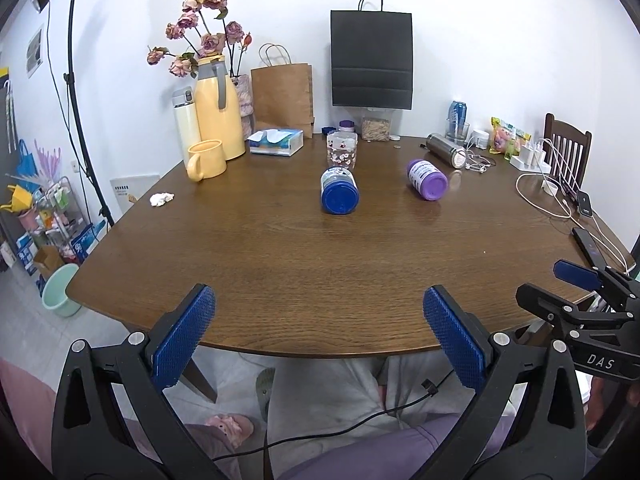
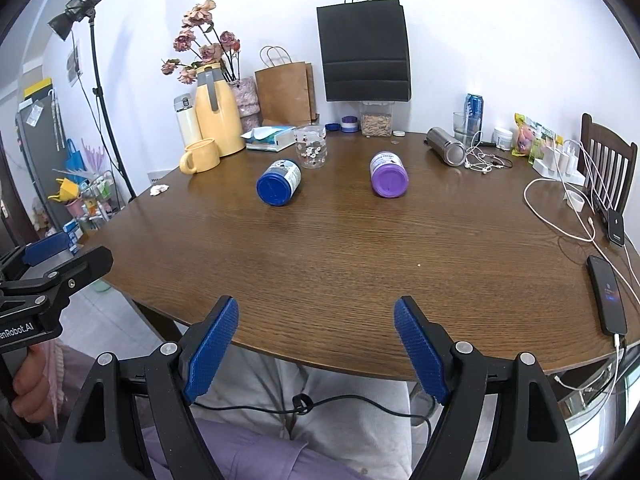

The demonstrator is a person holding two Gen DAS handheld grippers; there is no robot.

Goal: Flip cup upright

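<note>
White wall is backing a brown wooden bench [image 1: 280, 264] that is carrying the clutter. Two lidded cups are lying on their sides near the middle of it. The blue-lidded cup [image 1: 339, 191] is resting with its long axis running roughly front to back, its blue lid facing the near edge and its base pointing toward the wall; in the right wrist view the same cup [image 2: 279, 188] is angling its lid toward the near left. The purple-lidded cup [image 1: 426, 179] is lying well apart to the right of it, lid facing near and slightly right, base pointing toward the far left (its printed label is showing on top).

Just behind the blue-lidded cup a clear patterned glass [image 1: 342, 149] is standing upright. A yellow mug [image 1: 205, 159] is sitting beside a yellow jug [image 1: 219, 110] at the far left, with a tissue box [image 1: 276, 141] near them. A steel flask [image 1: 446, 149] is lying on its side toward the far right, and a phone [image 2: 607, 294] is lying at the right edge.

The left gripper [image 1: 319, 338] is hovering at the near edge of the bench, its jaws spread wide and grasping nothing. The right gripper [image 2: 316, 346] is hanging likewise at the near edge, jaws released and apart from both cups.
</note>
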